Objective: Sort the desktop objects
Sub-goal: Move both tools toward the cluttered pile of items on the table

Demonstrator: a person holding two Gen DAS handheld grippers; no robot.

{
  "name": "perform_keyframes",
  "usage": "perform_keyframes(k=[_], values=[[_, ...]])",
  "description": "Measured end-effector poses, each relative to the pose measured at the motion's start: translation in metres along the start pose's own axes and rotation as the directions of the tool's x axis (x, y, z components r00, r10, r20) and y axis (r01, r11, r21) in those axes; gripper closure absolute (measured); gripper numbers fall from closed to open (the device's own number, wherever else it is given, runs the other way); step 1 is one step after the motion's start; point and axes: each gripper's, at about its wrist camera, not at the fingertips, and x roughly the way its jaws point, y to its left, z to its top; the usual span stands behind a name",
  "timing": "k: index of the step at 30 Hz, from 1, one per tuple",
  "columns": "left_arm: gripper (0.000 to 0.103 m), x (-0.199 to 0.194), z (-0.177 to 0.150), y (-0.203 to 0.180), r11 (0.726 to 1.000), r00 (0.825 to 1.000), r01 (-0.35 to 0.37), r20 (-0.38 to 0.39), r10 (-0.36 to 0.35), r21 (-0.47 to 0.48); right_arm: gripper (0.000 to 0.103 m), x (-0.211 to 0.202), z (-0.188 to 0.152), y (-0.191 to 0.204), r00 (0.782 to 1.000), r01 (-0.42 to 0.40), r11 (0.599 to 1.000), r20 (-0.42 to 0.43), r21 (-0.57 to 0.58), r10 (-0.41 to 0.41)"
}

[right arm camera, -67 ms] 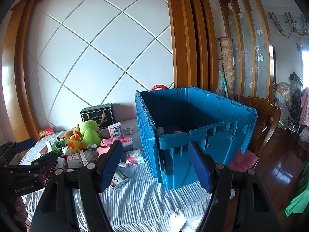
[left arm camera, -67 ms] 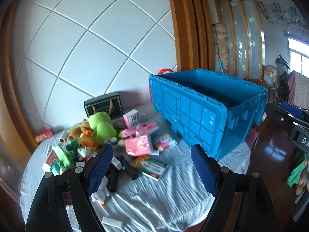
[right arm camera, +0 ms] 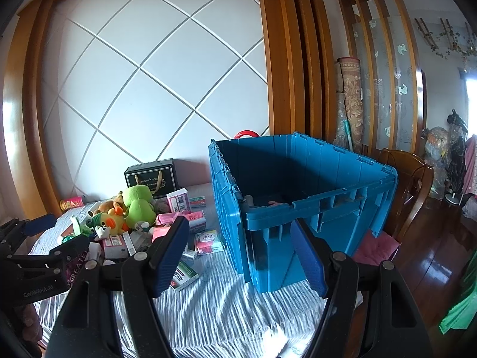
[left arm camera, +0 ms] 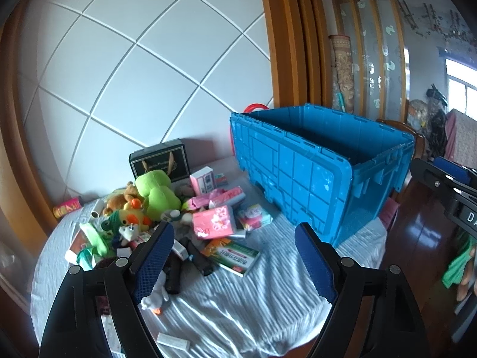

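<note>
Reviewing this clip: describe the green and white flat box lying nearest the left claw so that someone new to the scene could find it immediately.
Start at the big blue crate on the cloth-covered table, then look to the pile of toys and packets beside it. At the pile's near edge, in front of the pink floral packet, lies the flat box. Unlike its pink neighbours, it is green and white with an orange corner.

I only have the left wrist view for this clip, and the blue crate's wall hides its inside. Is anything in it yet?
Observer: Yes. The right wrist view looks over the rim of the blue crate, and a few items lie at its bottom, too dim to name.
Operator: I see only an edge of the right claw. Is it carrying something?
Observer: No. The right claw is open and empty, held in front of the crate's near wall.
</note>
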Motion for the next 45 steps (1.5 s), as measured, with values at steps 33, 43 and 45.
perform_keyframes(k=[33, 43, 45], values=[[0.019, 0.018, -0.015, 0.041, 0.998, 0.998, -0.028, -0.055, 0.025, -0.051, 0.033, 0.03, -0.014, 0.049, 0.998, -0.048, 0.998, -0.052, -0.033, 0.046], [0.019, 0.02, -0.022, 0.052, 0.997, 0.997, -0.05, -0.07, 0.046, -0.054, 0.033, 0.036, -0.015, 0.063, 0.995, -0.074, 0.996, -0.065, -0.043, 0.071], [0.019, 0.021, -0.023, 0.057, 0.996, 0.996, -0.059, -0.073, 0.055, -0.06, 0.033, 0.039, -0.015, 0.067, 0.994, -0.085, 0.995, -0.07, -0.049, 0.082]])
